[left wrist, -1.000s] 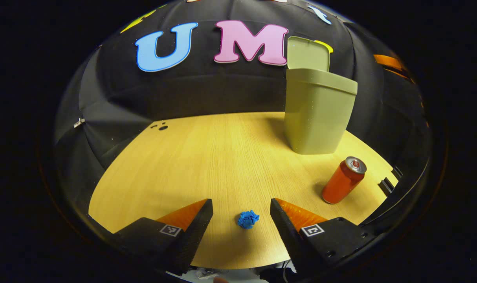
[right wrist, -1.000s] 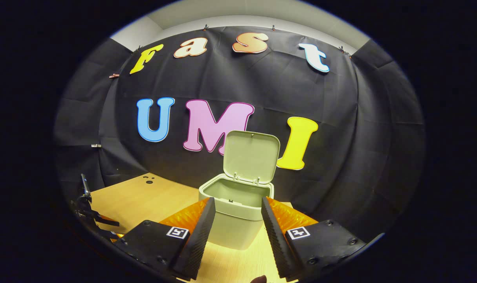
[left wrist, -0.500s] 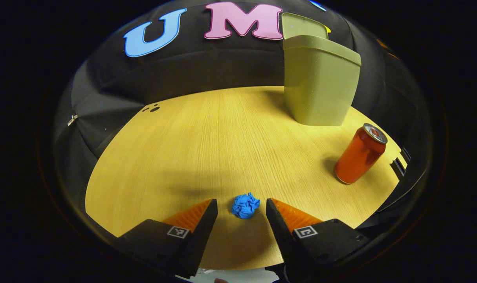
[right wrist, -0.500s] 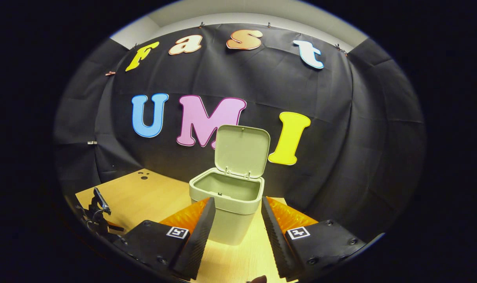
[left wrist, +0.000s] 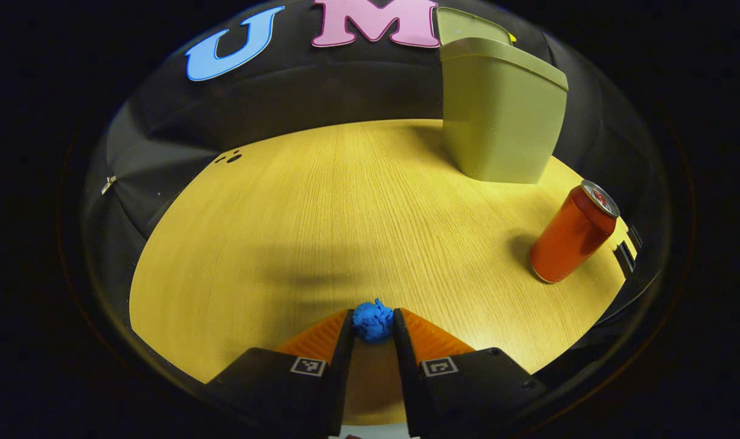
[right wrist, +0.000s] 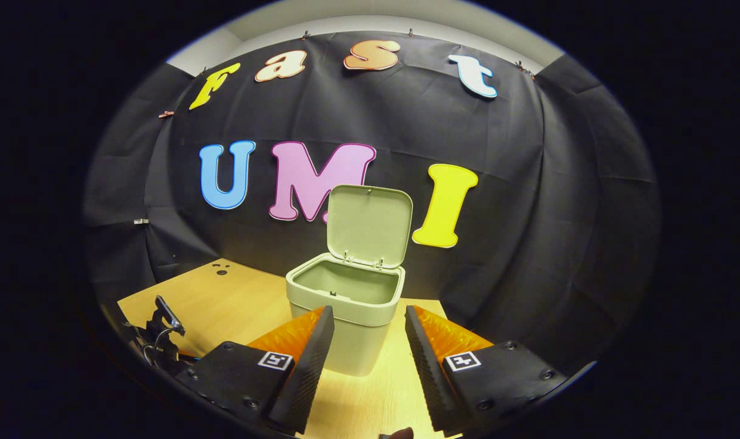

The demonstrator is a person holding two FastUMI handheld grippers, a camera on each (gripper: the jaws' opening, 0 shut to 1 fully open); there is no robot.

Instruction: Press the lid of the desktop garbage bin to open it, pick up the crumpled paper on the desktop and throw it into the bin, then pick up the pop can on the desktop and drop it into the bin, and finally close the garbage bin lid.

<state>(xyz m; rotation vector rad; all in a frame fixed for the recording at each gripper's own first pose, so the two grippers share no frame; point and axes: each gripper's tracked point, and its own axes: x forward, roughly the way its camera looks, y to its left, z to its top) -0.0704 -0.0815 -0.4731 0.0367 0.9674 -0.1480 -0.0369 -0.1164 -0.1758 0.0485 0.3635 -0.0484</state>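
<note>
A small blue ball of crumpled paper rests on the wooden desktop, and my left gripper is shut on it, both fingers pressing its sides. The olive-green bin stands at the far right of the left gripper view with its lid up. An orange-red pop can stands upright to the right, nearer than the bin. In the right gripper view the bin sits straight ahead, its lid raised against the wall and its inside bare. My right gripper hangs open above the desk in front of the bin.
The desk's front edge lies just under my left gripper. Small dark holes mark the desk's far left corner. The left gripper's body shows at the lower left of the right gripper view. Black cloth walls close off the back and sides.
My left gripper moved forward and down over the paper ball and its fingers closed on it. My right gripper drifted slightly back from the bin and stayed open.
</note>
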